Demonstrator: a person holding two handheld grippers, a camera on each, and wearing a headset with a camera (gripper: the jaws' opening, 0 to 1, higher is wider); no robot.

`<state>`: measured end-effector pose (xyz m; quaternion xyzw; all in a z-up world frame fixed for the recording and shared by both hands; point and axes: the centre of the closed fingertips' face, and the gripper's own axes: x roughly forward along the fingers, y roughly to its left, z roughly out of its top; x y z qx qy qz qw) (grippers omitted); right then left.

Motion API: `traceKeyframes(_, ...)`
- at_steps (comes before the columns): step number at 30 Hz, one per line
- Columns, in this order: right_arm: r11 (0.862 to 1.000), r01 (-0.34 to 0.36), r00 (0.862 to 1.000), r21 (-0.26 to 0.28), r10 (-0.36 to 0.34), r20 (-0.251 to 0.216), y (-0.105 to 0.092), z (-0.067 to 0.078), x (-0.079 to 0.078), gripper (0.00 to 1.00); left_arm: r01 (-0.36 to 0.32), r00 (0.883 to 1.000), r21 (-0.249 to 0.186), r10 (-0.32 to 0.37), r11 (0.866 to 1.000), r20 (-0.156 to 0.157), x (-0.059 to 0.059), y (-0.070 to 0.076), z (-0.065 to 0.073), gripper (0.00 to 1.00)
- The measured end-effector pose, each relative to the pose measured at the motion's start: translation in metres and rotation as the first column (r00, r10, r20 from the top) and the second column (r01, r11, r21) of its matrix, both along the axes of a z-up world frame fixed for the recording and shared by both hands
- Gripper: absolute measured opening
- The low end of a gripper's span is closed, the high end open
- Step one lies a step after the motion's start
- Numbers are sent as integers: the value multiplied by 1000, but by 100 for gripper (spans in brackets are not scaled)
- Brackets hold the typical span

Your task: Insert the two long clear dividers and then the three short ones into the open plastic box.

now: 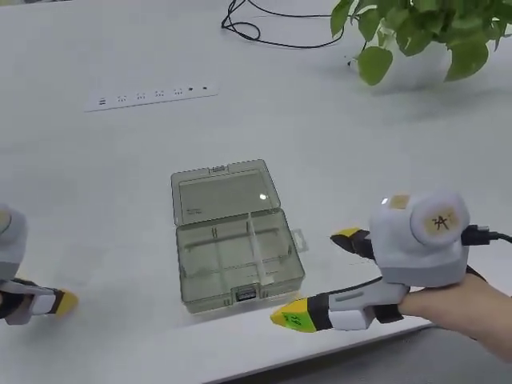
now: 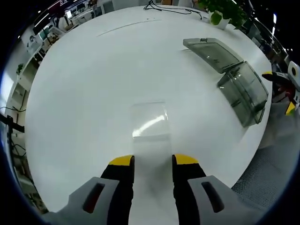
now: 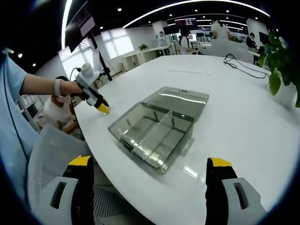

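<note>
The open smoky plastic box (image 1: 238,254) sits mid-table with its lid (image 1: 224,190) laid flat behind it; it is also in the right gripper view (image 3: 152,131) and the left gripper view (image 2: 243,91). One long clear divider (image 1: 254,244) stands lengthwise inside it. My right gripper (image 1: 317,277) hovers open just right of the box's front corner, with nothing between its jaws (image 3: 150,176). My left gripper (image 1: 56,302) is far left near the table's front edge. Its jaws (image 2: 153,160) stand against the side edges of a clear divider (image 2: 150,119) that juts forward over the table.
A white power strip (image 1: 152,96) lies at the back left, with a black cable (image 1: 264,28) and a leafy plant (image 1: 416,32) at the back right. The table's front edge (image 1: 344,344) runs close under the right gripper. A mesh chair (image 3: 56,154) stands below it.
</note>
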<state>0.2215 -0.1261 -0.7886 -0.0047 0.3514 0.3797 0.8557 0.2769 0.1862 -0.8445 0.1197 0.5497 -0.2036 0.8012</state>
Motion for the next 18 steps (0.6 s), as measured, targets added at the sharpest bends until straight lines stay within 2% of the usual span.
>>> traceKeyframes(4,1000,12,1000,11,-11,-4,1,1,2,100,-15,1000,-22,15,1000,8,-1,0,2,30)
traceKeyframes(7,1000,10,1000,9,-10,-8,2,1,1,100,-35,999,-60,36,998,15,-2,-3,4,30)
traceKeyframes(11,1000,0,1000,2,0,-18,6,-2,-1,100,-56,997,-109,60,993,39,-3,-8,10,30)
traceKeyframes(14,1000,4,1000,13,-4,-25,7,-1,0,100,-66,995,-161,77,985,62,-3,-17,16,30)
traceKeyframes(18,998,30,999,52,-27,-43,10,4,4,98,-62,992,-216,83,974,93,-4,-30,25,30)
